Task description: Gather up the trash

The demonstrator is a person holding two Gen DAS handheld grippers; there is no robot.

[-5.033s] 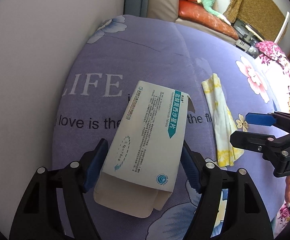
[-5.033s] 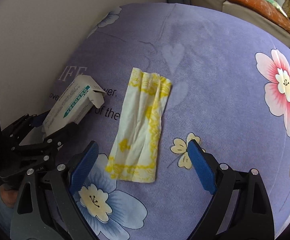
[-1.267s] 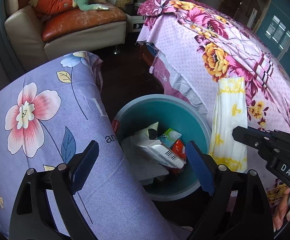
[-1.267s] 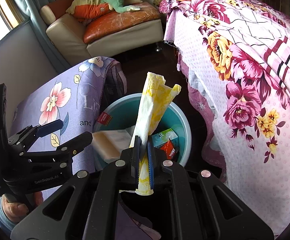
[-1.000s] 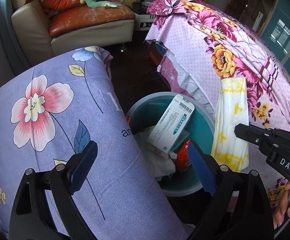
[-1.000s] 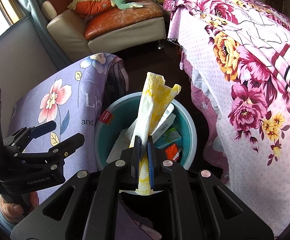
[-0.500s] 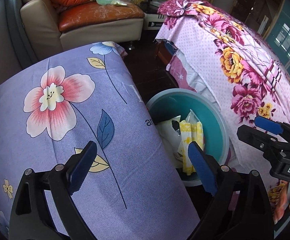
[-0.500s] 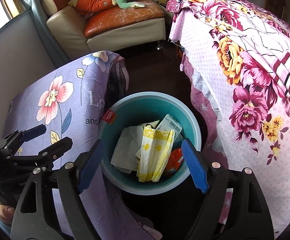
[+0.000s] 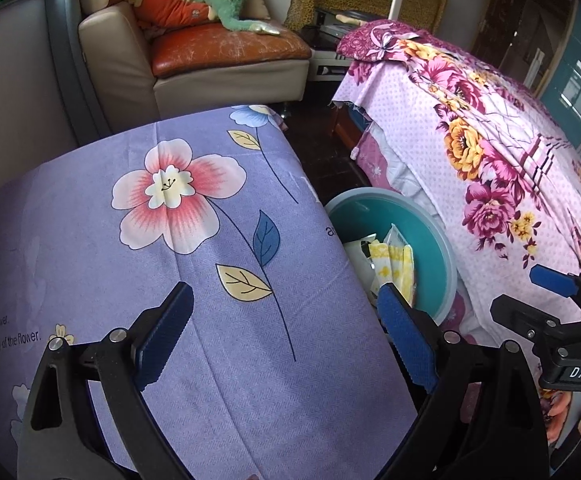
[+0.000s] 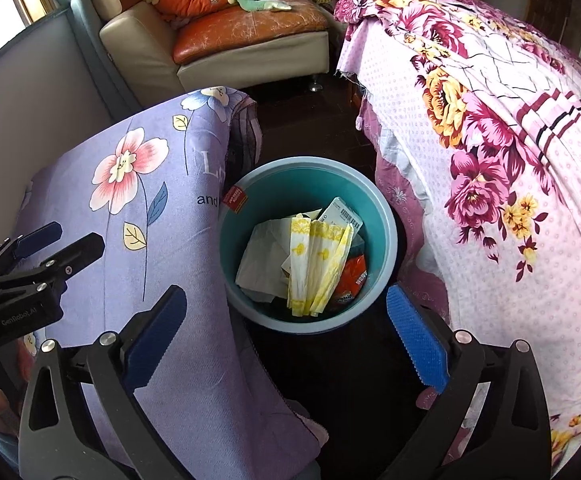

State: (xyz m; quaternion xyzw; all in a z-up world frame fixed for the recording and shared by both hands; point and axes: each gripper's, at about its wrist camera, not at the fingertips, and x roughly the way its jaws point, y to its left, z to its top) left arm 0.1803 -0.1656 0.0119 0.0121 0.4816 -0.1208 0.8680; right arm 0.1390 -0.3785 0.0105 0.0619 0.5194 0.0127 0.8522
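Now yellow napkin [image 10: 317, 258] and medicine box [image 10: 340, 212] lie in teal bin [image 10: 382, 208]; right gripper [image 10: 286, 334] and left gripper [image 9: 286, 334] both released, empty. Visible trash collected.

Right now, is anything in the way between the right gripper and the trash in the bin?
Nothing visible is. The right gripper hangs open above the bin, and the yellow napkin lies on top, uncovered.
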